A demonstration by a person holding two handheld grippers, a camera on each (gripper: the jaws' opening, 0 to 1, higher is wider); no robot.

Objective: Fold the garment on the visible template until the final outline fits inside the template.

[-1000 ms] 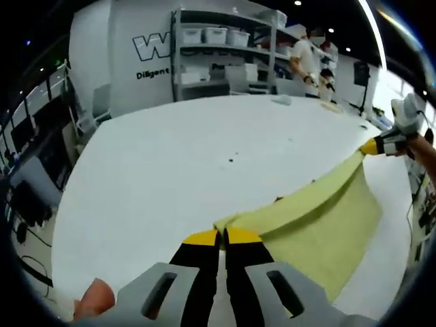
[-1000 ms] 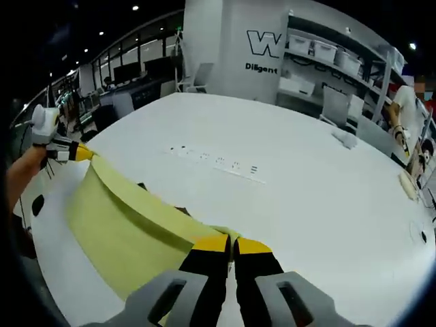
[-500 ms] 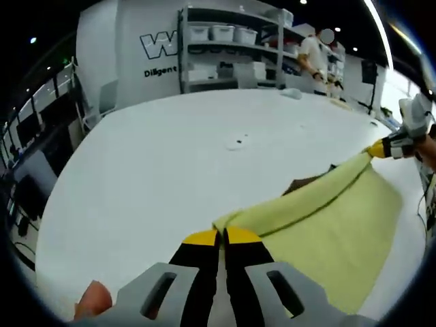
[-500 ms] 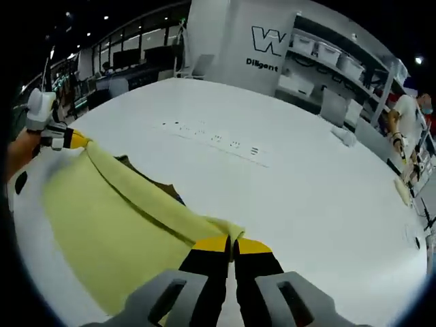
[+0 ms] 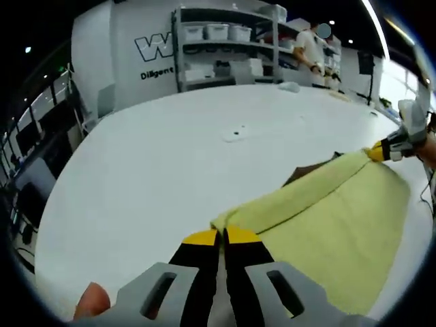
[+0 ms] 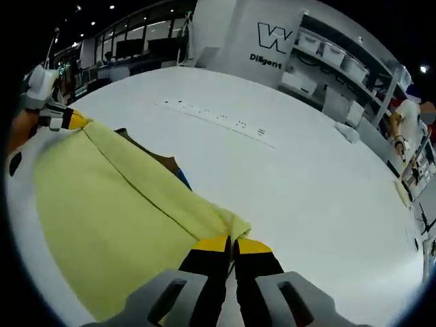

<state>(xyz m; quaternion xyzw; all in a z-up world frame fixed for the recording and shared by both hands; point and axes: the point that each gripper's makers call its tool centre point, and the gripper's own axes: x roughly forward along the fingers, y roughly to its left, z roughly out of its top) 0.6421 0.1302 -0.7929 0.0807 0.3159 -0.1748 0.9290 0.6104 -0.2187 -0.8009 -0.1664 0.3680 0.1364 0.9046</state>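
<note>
Shelf bins: in the left gripper view, white bins point(image 5: 216, 31) sit in a row on a shelf unit point(image 5: 225, 48) far ahead, past the far table edge; their contents cannot be told. In the right gripper view the same kind of bins point(image 6: 327, 49) sit on shelves up and to the right.
Left gripper: the left gripper point(image 5: 221, 237) has its yellow-tipped jaws pressed together on a corner of the garment point(image 5: 327, 225).
Garment from the left: the yellow-green cloth runs from the jaws away to the right, stretched toward the other gripper point(image 5: 381, 151), which pinches its far corner.
Under the fold: a dark brown piece point(image 5: 310, 172) shows just beyond the cloth's far edge; whether it is the template cannot be told.
Open room, left: the white table point(image 5: 170, 157) lies bare ahead and to the left of the jaws, with a small dark mark point(image 5: 236, 133) well ahead.
Person: someone stands by the shelves point(image 5: 312, 54), far ahead to the right.
Right gripper: the right gripper point(image 6: 233, 244) is closed on the near corner of the garment point(image 6: 102, 204).
Garment from the right: the cloth spreads to the left of the jaws, reaching the other gripper point(image 6: 65, 120) at far left.
Edges: a brown and blue sliver point(image 6: 170, 167) peeks out along the cloth's far folded edge.
Open room, right: the table point(image 6: 327, 204) is bare ahead and to the right, crossed by a row of small marks point(image 6: 218, 119).
</note>
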